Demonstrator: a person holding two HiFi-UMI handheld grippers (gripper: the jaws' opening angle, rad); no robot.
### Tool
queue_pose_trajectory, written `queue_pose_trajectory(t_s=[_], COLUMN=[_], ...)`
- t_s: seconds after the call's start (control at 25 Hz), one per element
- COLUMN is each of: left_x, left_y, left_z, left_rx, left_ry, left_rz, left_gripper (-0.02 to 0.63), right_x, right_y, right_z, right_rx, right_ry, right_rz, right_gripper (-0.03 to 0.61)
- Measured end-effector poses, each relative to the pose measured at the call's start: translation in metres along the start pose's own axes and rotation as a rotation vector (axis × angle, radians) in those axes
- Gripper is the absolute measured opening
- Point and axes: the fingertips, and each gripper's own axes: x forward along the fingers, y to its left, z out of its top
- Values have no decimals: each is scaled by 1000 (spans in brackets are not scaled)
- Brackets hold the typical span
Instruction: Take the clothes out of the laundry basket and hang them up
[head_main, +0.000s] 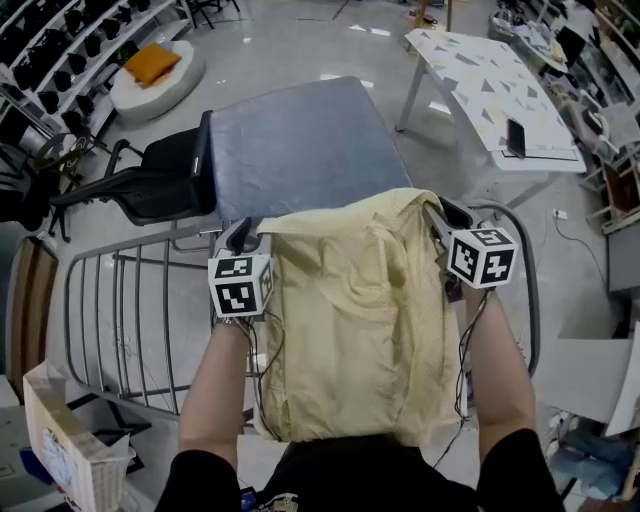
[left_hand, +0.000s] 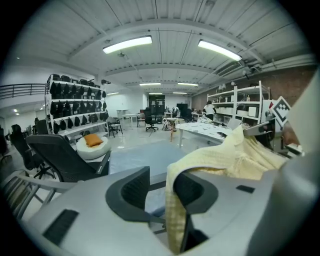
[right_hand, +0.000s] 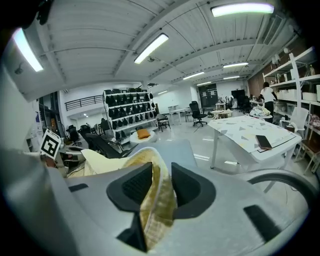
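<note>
Fingers (left_hand: 131, 192) on the left gripper (head_main: 243, 232) are spread. A hem of the pale yellow waffle-knit garment (head_main: 355, 320) hangs in the gap, draped over the finger nearer the other gripper, not pinched. Same story on the right gripper (head_main: 440, 215): fingers (right_hand: 132, 186) apart, a fold of the cloth sitting slack between them. The garment is stretched between the two grippers across the near side of the grey metal drying rack (head_main: 120, 320), and most of it hangs down toward the person.

What worries me is that the hem looped over the left finger looks like it'd snag if that gripper pulls back, dragging the whole thing off the rack. There's also so much cloth on the near side that it could just slide to the floor under its own weight.

Around it, a grey-blue sheet (head_main: 300, 150) covers the rack's middle, right behind the garment, so there's no room further in. A black office chair (head_main: 160, 180) sits off the rack's far left. A white triangle-patterned surface (head_main: 480, 80) stands past its far right, and the white laundry basket (head_main: 70, 445) is by its near left corner.
</note>
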Motion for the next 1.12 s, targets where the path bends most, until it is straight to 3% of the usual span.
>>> queue_pose_trajectory(t_s=[0.32,0.56,1.12], left_x=[-14,-40,-127], left_y=[2,3,-38], left_z=[-9,-19,12], left_rx=[-5,-17,-34], left_ry=[31,37,-98], left_rz=[-6,20,61], left_gripper=[206,219,219], right_x=[-9,-24,-94], right_y=[1,6,54], right_z=[-4,-6,19], right_rx=[9,11,-24], right_ry=[3,-6,-119], right_rz=[-5,7,140], right_gripper=[165,182,187])
